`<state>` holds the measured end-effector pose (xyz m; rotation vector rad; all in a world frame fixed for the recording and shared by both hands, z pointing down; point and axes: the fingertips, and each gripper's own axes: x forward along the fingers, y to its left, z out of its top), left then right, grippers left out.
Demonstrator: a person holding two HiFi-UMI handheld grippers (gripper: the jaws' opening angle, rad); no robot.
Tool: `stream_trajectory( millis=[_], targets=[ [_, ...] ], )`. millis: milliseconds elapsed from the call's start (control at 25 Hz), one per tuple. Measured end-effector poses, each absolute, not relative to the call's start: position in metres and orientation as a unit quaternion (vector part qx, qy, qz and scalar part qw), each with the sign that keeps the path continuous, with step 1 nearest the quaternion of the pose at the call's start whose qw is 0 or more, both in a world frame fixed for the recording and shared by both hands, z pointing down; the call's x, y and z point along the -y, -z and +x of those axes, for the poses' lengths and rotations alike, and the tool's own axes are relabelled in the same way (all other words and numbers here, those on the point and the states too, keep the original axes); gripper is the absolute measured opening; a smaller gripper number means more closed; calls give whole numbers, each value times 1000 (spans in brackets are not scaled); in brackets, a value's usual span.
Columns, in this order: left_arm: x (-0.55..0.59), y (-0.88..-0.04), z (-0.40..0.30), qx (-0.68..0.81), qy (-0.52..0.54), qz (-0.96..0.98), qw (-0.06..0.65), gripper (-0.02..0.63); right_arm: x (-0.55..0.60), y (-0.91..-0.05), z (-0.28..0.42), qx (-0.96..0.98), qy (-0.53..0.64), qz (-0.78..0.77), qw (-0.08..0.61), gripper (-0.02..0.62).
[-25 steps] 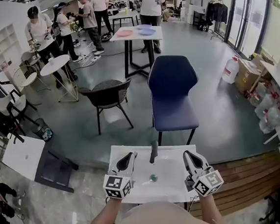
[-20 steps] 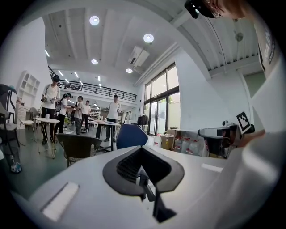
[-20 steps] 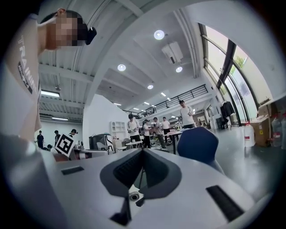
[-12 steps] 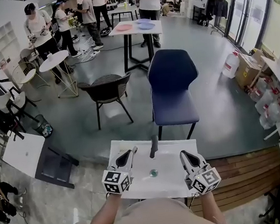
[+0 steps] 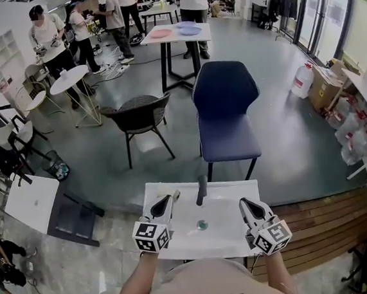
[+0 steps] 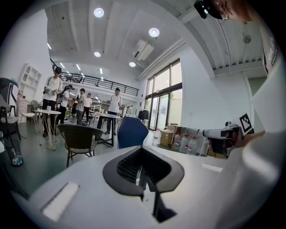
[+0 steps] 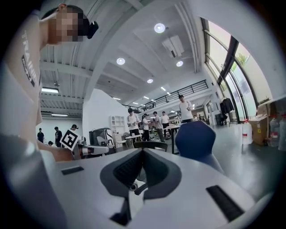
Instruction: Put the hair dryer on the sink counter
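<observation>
The hair dryer shows in none of the views, so where it lies cannot be told. The white sink bench (image 5: 229, 190) stands right below the person, with a dark faucet (image 5: 201, 191) at the middle of its far edge and a small round drain (image 5: 202, 225) in the basin. The left tongs (image 5: 174, 194) hang over the bench's left side, tips near its far left corner, jaws pressed together with nothing between them (image 6: 142, 154). The right tongs (image 5: 244, 202) hang over the right side, well apart from the left pair, jaws likewise closed and empty (image 7: 143, 154). Just beyond the bench stands a blue chair (image 5: 224, 116), and to its left a dark woven chair (image 5: 141, 120). Farther back is a high table (image 5: 176, 35) carrying plates, with several people standing around it. A water jug (image 5: 303, 80) and a cardboard box (image 5: 325, 94) sit on the floor at the right.
</observation>
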<state>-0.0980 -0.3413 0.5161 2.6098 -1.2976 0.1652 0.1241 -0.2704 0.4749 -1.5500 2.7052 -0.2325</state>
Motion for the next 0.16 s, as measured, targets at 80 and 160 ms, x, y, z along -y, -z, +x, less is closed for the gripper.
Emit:
stream_trajectory(
  millis=[80,160],
  targets=[
    [342,-517,-97,441,-56,889,112,8,271,-476,127,-863,70,-499,1,5],
    [343,-517,-96,440,-53,889,115,8,272,-478,131,-862,67,-502,-5,5]
  ],
)
